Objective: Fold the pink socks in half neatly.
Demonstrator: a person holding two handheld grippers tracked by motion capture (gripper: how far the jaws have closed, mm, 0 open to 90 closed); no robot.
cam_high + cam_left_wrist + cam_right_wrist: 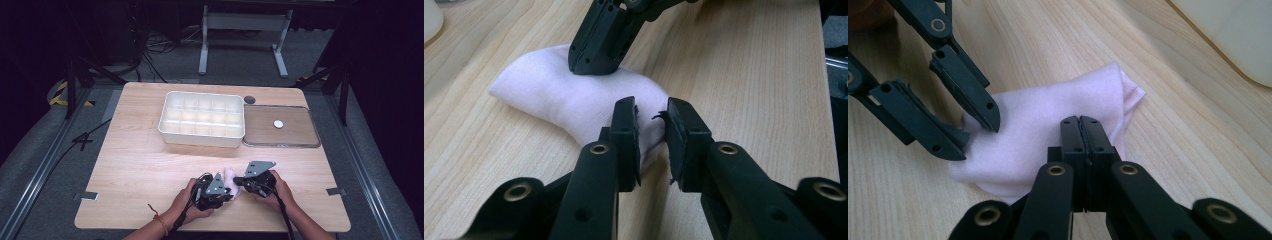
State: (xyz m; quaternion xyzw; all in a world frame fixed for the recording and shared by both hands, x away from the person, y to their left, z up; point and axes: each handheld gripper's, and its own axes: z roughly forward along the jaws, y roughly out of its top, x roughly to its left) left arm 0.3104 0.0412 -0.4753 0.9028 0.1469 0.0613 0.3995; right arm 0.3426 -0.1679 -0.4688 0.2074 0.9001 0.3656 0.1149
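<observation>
A small pale pink cloth [230, 175] lies folded on the wooden table near its front edge, between my two grippers. In the left gripper view my left gripper [651, 125] has its jaws closed on a bunched edge of the pink cloth [549, 95]. From the other side my right gripper [594, 65] comes down with its jaws pressed together, the tip resting on top of the cloth. In the right gripper view that right gripper [1080, 125] sits shut over the pink cloth [1048, 110], and the left gripper [978, 127] pinches the cloth's left corner.
A white box with several compartments [202, 119] stands at the back middle of the table. To its right lies a clear flat tray [295, 132] with a small white disc [278, 123] on it. A dark round spot [249, 99] sits behind them.
</observation>
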